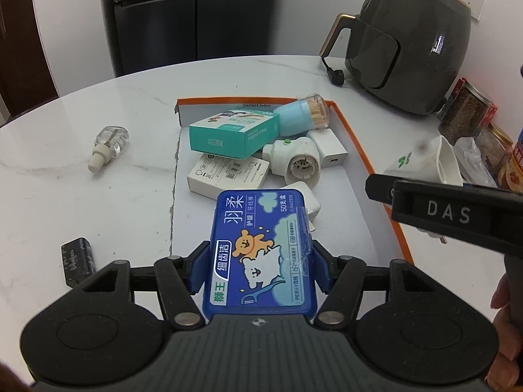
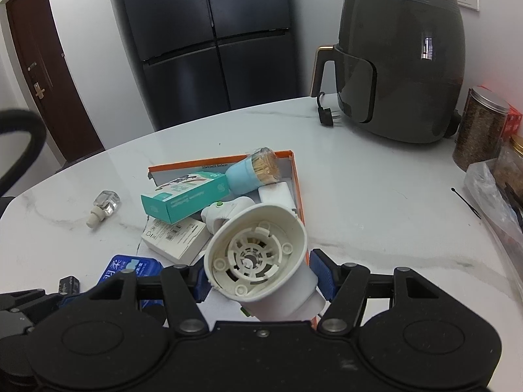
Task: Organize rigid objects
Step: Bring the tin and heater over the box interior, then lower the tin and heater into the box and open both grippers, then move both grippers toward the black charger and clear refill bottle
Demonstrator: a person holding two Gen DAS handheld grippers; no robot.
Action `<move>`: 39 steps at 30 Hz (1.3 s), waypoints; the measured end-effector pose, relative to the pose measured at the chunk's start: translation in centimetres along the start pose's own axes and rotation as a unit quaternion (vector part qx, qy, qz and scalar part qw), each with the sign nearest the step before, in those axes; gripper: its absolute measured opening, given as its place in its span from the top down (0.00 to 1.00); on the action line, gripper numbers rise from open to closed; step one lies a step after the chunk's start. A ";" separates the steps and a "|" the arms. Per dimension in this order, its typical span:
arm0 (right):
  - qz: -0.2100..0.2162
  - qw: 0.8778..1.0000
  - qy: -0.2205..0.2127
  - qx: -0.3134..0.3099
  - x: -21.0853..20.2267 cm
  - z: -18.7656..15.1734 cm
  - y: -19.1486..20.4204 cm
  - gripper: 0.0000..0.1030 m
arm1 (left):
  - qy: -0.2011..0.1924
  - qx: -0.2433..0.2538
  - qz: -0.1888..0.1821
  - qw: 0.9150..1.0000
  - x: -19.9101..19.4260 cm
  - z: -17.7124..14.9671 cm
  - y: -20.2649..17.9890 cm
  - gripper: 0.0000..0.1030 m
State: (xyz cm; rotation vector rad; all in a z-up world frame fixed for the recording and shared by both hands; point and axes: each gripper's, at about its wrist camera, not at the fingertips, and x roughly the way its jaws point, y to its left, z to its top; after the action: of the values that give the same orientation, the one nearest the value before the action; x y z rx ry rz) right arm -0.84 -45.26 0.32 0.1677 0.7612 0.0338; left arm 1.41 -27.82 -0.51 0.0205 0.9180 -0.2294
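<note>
My left gripper [image 1: 260, 269] is shut on a blue dental floss box [image 1: 261, 248], held over the near end of the orange-rimmed box lid [image 1: 379, 176]. My right gripper [image 2: 258, 277] is shut on a white plug-in device [image 2: 258, 261], held over the lid's [image 2: 299, 189] near right side. In the lid lie a teal carton [image 1: 232, 135], a blue toothpick jar [image 1: 302, 114], a white carton [image 1: 228, 174], a second white plug-in device [image 1: 294, 156] and a white charger [image 1: 328, 148]. The blue floss box also shows in the right wrist view [image 2: 130, 268].
On the marble table [image 1: 98, 196] left of the lid lie a clear refill bottle [image 1: 109, 145] and a small black device [image 1: 76, 259]. A dark air fryer [image 1: 408, 49] stands at the back right with its plug [image 2: 327, 116]. Jars [image 2: 480, 130] and bags crowd the right edge.
</note>
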 end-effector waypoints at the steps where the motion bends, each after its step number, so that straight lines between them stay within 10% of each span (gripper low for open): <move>1: 0.000 1.000 0.001 -0.001 0.2 0.1 0.0 0.28 | 0.002 -0.002 0.000 1.000 0.2 0.1 0.0 0.39; 22: -0.004 0.999 0.019 -0.029 5.6 2.6 0.1 0.28 | 0.020 -0.003 0.004 1.000 2.6 0.5 -0.4 0.39; 39: 0.011 0.999 -0.038 -0.022 1.6 3.4 -0.3 0.24 | 0.017 0.004 -0.015 1.000 2.7 0.4 -0.6 0.27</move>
State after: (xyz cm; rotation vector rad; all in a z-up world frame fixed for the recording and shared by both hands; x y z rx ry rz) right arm 2.59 -45.85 1.60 0.1341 0.6818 0.0641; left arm 3.17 -28.94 -2.31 0.0171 0.9528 -0.2614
